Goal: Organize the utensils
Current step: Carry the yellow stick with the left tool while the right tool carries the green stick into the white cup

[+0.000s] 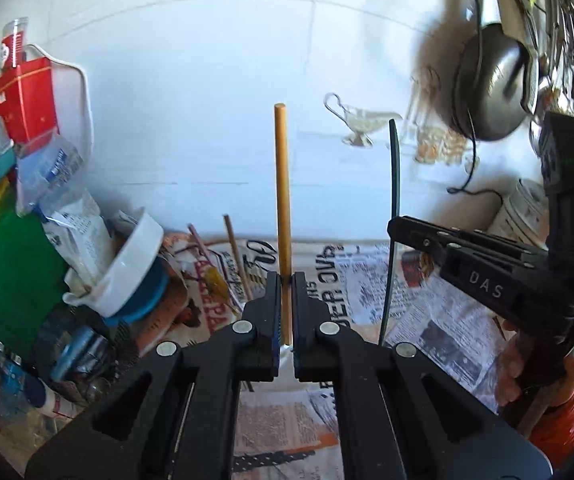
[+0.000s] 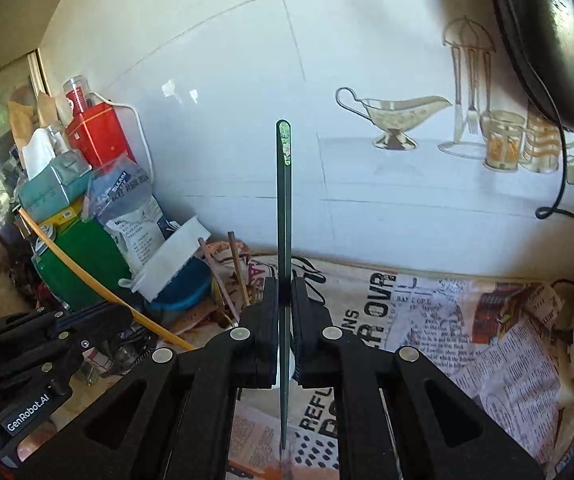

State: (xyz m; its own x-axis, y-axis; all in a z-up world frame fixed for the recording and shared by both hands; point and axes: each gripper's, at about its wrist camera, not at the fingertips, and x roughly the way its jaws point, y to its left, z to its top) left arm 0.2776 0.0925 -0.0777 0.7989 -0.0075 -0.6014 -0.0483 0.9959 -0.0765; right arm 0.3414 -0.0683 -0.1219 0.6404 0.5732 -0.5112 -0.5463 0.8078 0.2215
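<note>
Tan wooden chopstick (image 1: 282, 200) stands upright, pinched between the clenched fingers of the left gripper (image 1: 285, 280), above a newspaper-covered counter (image 1: 439, 320). Dark green chopstick (image 2: 284, 240), patterned at its tip, likewise upright, clamped in the right gripper (image 2: 285, 284). White tiled wall (image 2: 227, 120) behind. More chopsticks (image 2: 237, 268) lean beside a white dish (image 2: 171, 260) among piled boxes at left.

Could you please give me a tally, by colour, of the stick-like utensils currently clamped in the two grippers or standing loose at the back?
Tan, in the left gripper: 1
Dark green, in the right gripper: 1
Brown, loose by the wall: 2
Total: 4
</note>
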